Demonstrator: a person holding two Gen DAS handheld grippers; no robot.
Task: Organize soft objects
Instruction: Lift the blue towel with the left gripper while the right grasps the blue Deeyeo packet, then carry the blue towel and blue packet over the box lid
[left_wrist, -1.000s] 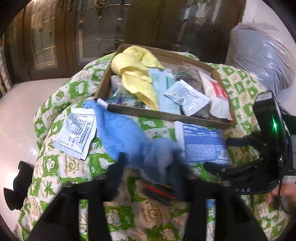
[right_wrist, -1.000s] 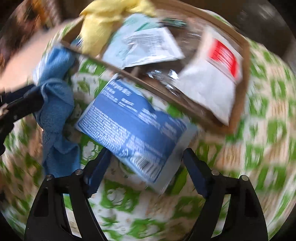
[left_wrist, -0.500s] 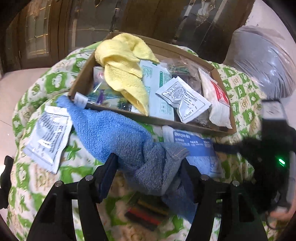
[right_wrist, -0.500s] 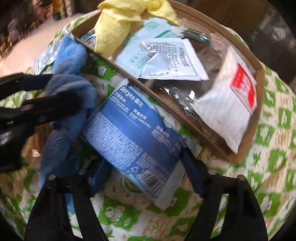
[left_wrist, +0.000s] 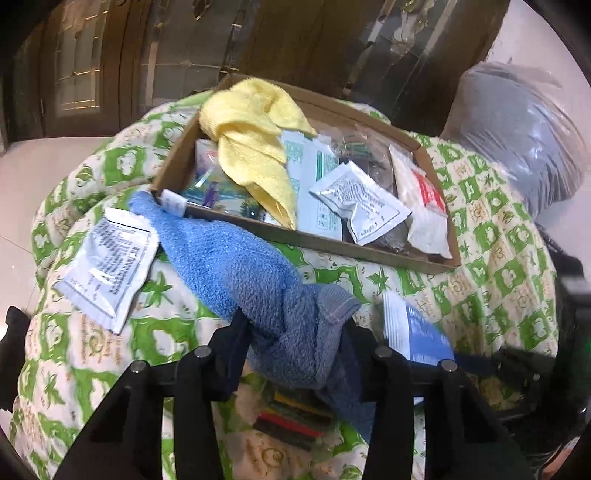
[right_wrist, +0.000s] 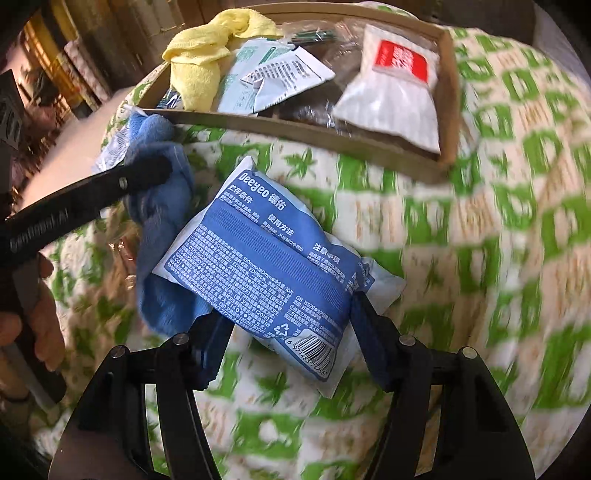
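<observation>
My left gripper (left_wrist: 295, 332) is shut on a blue towel (left_wrist: 236, 262), whose far end drapes to the corner of a cardboard box (left_wrist: 314, 242). My right gripper (right_wrist: 286, 317) is shut on a blue soft pack (right_wrist: 258, 254) and holds it above the green-patterned quilt (right_wrist: 480, 258). The pack also shows in the left wrist view (left_wrist: 413, 332), the towel in the right wrist view (right_wrist: 162, 206). The box (right_wrist: 303, 129) holds a yellow towel (left_wrist: 255, 147), white sachets (left_wrist: 362, 203) and a white pouch with a red label (right_wrist: 395, 88).
A white sachet (left_wrist: 107, 262) lies on the quilt left of the blue towel. A dark striped item (left_wrist: 291, 417) lies under the left gripper. A grey plastic bag (left_wrist: 517, 140) sits at the back right. Dark wooden doors stand behind.
The right gripper has lifted the blue pack and drawn it back from the box. The left gripper has raised the blue towel a little, still holding it.
</observation>
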